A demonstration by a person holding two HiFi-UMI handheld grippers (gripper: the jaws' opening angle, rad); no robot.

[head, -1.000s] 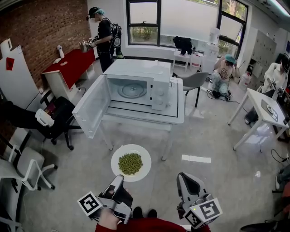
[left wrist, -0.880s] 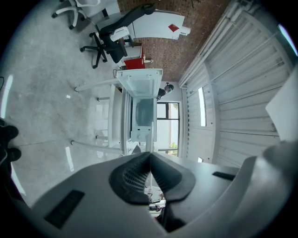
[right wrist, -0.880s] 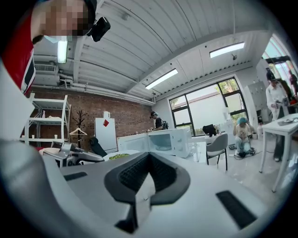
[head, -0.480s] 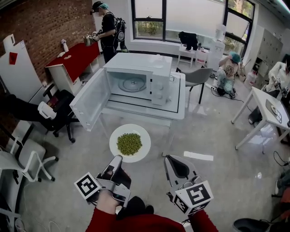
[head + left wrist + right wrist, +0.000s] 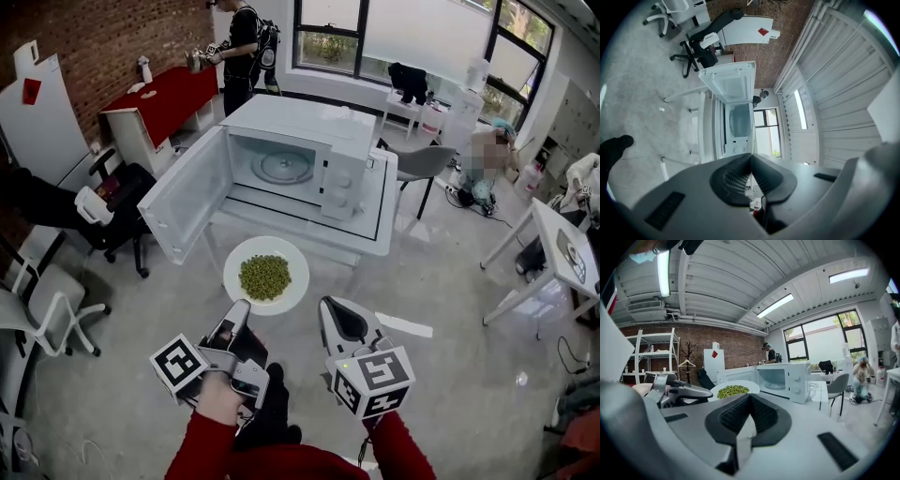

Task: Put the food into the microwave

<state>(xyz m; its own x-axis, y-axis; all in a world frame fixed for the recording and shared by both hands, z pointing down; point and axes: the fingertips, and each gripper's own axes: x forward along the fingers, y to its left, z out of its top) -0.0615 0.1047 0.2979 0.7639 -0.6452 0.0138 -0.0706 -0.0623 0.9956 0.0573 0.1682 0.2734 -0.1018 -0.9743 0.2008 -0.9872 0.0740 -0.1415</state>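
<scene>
The left tool (image 5: 242,307) is closed tight on the near rim of a white plate (image 5: 292,262). It holds the plate in the air over the floor (image 5: 141,356), just in front of the near edge of the white desk (image 5: 380,214). A heap of green peas (image 5: 265,277) lies in the middle of the plate. The right tool (image 5: 328,306) is near the plate but apart from it, with its jaws together and nothing between them. The microwave (image 5: 319,122) stands toward the left edge of the desk. Its door (image 5: 183,208) is swung wide open to the left, and a round glass tray (image 5: 281,166) is inside. The cube (image 5: 179,365) on the left tool shows black square markers.
</scene>
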